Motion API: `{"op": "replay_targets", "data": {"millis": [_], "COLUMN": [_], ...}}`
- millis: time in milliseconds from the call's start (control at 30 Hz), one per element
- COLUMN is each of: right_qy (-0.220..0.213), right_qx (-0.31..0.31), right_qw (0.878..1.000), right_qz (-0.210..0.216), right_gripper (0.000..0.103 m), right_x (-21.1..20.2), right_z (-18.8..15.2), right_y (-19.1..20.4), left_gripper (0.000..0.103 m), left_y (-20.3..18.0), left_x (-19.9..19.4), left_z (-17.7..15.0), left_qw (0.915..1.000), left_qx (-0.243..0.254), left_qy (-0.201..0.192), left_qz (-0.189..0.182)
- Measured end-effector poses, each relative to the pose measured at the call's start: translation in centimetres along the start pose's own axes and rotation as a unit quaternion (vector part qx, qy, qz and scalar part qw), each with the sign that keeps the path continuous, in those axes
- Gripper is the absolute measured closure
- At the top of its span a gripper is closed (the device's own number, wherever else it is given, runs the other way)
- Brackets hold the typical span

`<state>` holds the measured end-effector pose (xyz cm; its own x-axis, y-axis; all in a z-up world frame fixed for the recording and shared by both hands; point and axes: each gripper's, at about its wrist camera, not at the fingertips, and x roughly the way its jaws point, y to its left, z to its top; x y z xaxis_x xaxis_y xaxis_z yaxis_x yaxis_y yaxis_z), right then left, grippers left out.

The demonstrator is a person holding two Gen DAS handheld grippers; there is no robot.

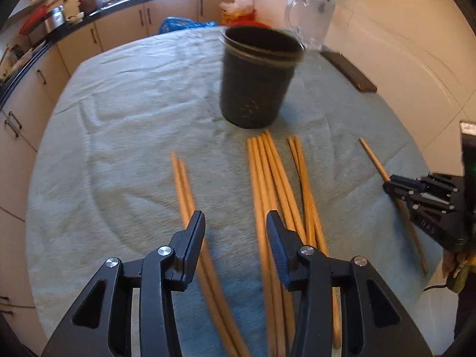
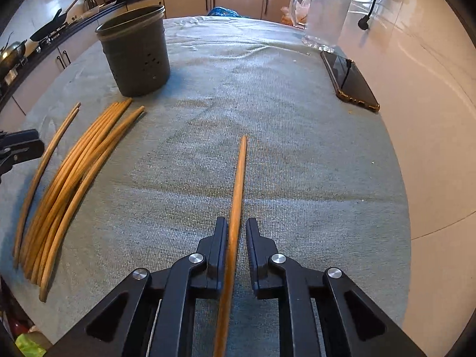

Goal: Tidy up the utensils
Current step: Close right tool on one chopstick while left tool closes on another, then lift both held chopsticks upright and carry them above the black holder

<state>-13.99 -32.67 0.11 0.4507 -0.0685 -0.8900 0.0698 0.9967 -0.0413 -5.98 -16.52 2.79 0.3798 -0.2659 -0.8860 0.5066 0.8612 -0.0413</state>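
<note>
Wooden chopstick (image 2: 238,196) — between right gripper (image 2: 237,226) fingers

holder (image 2: 134,50) behind chopsticks (image 2: 74,163), phone (image 2: 351,80) perhaps right

Each camera sits on one gripper, close above the table's grey-green cloth (image 1: 125,113), looking steeply down and forward along the fingers. Both views share the dark round plastic holder (image 1: 257,77), the wooden chopsticks (image 2: 74,163) and the far kitchen cabinets (image 2: 238,0).
</note>
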Motion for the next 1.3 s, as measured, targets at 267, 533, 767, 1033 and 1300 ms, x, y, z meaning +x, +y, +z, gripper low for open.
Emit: {"op": "replay_targets", "data": {"millis": [267,533,767,1033,1300], "right_qy": [-0.004,-0.005,0.064,0.140,0.142], "right_qx": [0.015,0.019,0.011,-0.032,-0.057], "right_qw": [1.000,1.000,0.995,0.989,0.987], "right_qz": [0.020,0.022,0.072,0.034,0.050], "right_gripper": [0.089,0.089,0.092,0.087,0.096], "right_x": [-0.1,0.1,0.6,2.7,3.2], "right_z": [-0.3,-0.1,1.4,5.4,7.0], "right_y": [-0.4,-0.6,-1.9,-0.6,0.4], "left_gripper": [0.061,0.091,0.093,0.075,0.097], "left_y": [-1.1,-2.4,-1.5,-1.6,-0.4], "left_x": [2.2,3.1,3.0,5.0,3.3], "left_z": [-0.5,0.1,0.6,3.9,2.3], "left_qw": [0.9998,0.9986,0.9961,0.9944,0.9977], "left_qx": [0.008,0.025,-0.013,0.000,-0.008], "left_qy": [0.018,0.037,0.080,0.097,0.062], "left_qz": [0.005,0.029,0.035,0.042,0.028]}}
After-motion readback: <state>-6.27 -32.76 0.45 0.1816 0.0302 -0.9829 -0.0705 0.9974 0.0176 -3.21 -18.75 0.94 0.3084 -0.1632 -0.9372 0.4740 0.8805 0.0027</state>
